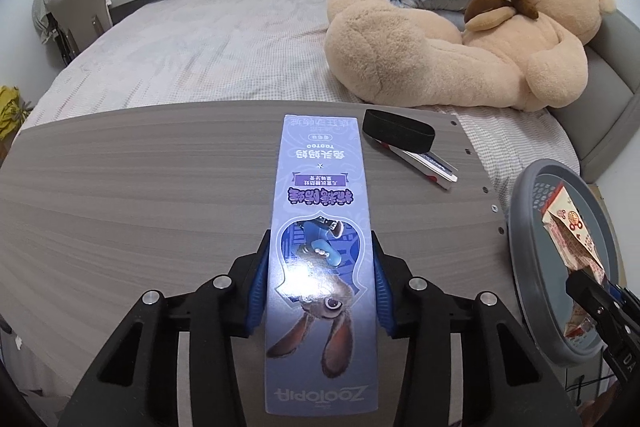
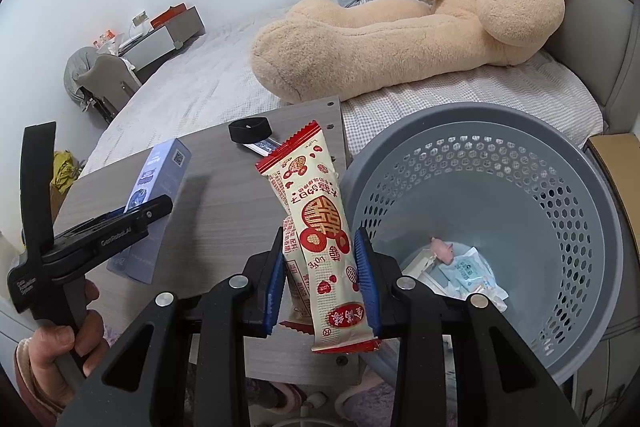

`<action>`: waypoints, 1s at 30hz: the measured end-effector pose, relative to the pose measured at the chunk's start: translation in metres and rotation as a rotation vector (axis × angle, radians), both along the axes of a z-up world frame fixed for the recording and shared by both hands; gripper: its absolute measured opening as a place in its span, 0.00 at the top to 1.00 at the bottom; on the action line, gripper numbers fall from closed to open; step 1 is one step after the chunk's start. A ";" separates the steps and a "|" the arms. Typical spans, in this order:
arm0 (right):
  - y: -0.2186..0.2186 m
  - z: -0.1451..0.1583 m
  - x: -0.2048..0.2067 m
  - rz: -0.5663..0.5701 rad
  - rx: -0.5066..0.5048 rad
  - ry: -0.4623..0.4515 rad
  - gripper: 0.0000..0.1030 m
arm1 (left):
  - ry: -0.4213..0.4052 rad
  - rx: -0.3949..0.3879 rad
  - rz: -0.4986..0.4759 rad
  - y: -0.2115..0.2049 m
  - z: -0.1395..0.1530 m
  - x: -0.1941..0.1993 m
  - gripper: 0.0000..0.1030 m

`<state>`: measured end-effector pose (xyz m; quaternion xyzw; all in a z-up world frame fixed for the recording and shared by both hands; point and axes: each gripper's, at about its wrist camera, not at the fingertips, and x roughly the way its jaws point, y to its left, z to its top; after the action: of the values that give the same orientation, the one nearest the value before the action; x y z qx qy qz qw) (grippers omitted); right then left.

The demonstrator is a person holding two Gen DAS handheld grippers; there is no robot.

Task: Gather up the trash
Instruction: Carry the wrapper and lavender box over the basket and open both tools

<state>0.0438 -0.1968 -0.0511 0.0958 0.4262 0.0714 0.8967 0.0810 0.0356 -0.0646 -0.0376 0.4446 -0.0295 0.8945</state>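
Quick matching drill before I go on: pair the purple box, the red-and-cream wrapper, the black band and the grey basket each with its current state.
1. purple box
2. red-and-cream wrapper
3. black band
4. grey basket

A. lying on the table
B. some trash at the bottom
C. held by the right gripper
D. held by the left gripper

Pairs: 1-D, 2-C, 3-A, 4-B

I can't see the near end of the purple box (image 1: 322, 267); the picture cuts it off. The black band (image 1: 398, 131) hides part of a small packet (image 1: 424, 165).
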 end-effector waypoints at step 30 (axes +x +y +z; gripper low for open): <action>-0.075 0.019 -0.075 -0.204 -0.008 -0.066 0.69 | -0.084 -0.004 -0.351 -0.119 0.034 -0.067 0.58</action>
<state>-0.0314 -0.2718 -0.0322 0.1327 0.3847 -0.0189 0.9133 0.0144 -0.0839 -0.0306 0.0401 0.4066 -0.1874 0.8933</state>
